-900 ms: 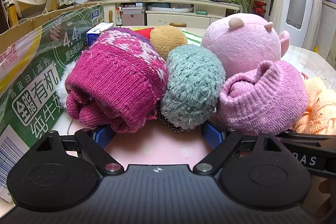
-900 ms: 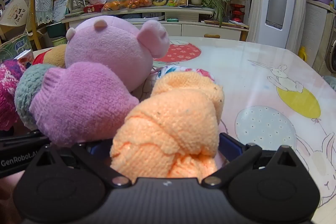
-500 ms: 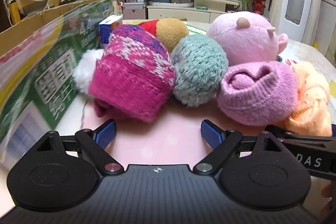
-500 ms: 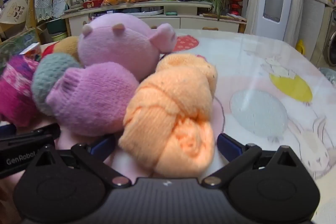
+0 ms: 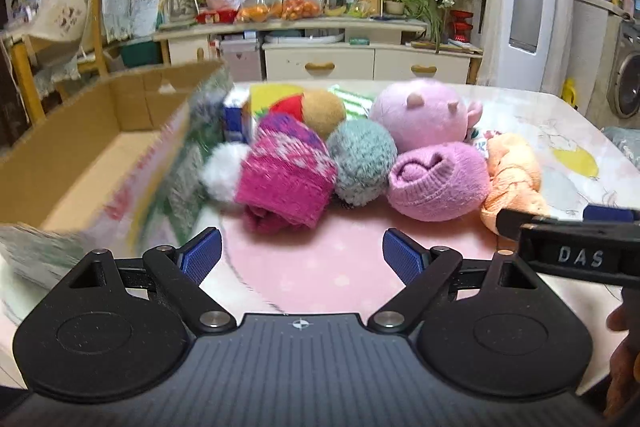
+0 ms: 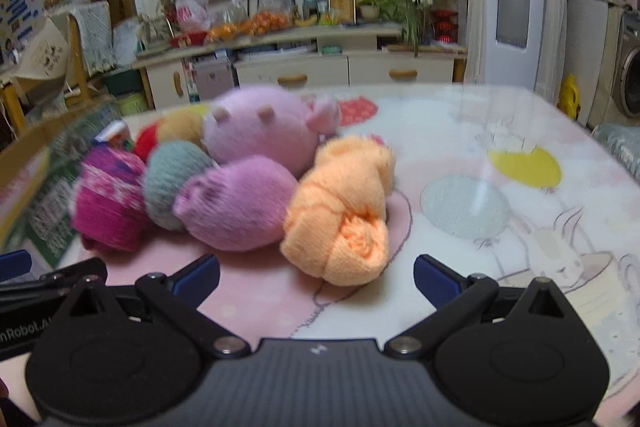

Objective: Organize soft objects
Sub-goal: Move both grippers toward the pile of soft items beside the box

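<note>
Magenta patterned hat (image 5: 286, 173), grey-green ball (image 5: 362, 163), lilac roll (image 5: 438, 183), orange bundle (image 6: 344, 215).

Left gripper (image 5: 302, 257) held low and level, blue-padded fingers (image 5: 200, 254) spread wide, nothing between them. Right gripper (image 6: 316, 277) likewise level, fingers (image 6: 434, 279) spread wide and holding nothing. Side by side and close: part of right gripper's body jutting into the left wrist view at its right edge, part of left gripper's body showing at the left edge of the right wrist view.
</note>
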A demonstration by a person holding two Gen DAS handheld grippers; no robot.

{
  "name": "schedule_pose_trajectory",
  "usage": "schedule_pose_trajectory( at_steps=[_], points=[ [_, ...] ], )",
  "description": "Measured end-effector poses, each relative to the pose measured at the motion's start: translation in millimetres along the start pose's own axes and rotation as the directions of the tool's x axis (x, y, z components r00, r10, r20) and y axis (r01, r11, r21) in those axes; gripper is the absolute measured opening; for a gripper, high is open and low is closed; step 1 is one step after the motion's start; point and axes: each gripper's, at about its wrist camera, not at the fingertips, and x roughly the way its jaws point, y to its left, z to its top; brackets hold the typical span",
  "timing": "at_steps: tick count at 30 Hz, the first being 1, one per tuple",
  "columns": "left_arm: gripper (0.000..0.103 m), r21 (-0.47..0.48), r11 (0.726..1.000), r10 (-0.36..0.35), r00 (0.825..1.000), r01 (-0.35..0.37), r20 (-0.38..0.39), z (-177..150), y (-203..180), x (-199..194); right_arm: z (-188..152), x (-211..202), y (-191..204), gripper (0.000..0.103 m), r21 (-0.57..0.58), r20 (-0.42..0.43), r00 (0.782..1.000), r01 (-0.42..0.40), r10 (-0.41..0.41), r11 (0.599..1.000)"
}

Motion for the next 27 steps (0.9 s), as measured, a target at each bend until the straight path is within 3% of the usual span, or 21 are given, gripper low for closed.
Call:
schedule_pose_trajectory(
  at_steps=[12,27],
  points=[
    [0.103,-0.030,0.996,0.083,0.993,-0.081,0.078,12.4,61.5,-49.6,25.0,-76.4,44.8,0.102,-0.060,0.151,0.985,-0.075,0.084,0.995],
    [0.103,-0.126,0.980,0.173,0.975,-0.155,0.137,9.8,95.5,-88.1,30.1,-129.0,106.2,0.102,-0.176,0.192,0.957,-0.184,0.217,0.967]
  ],
)
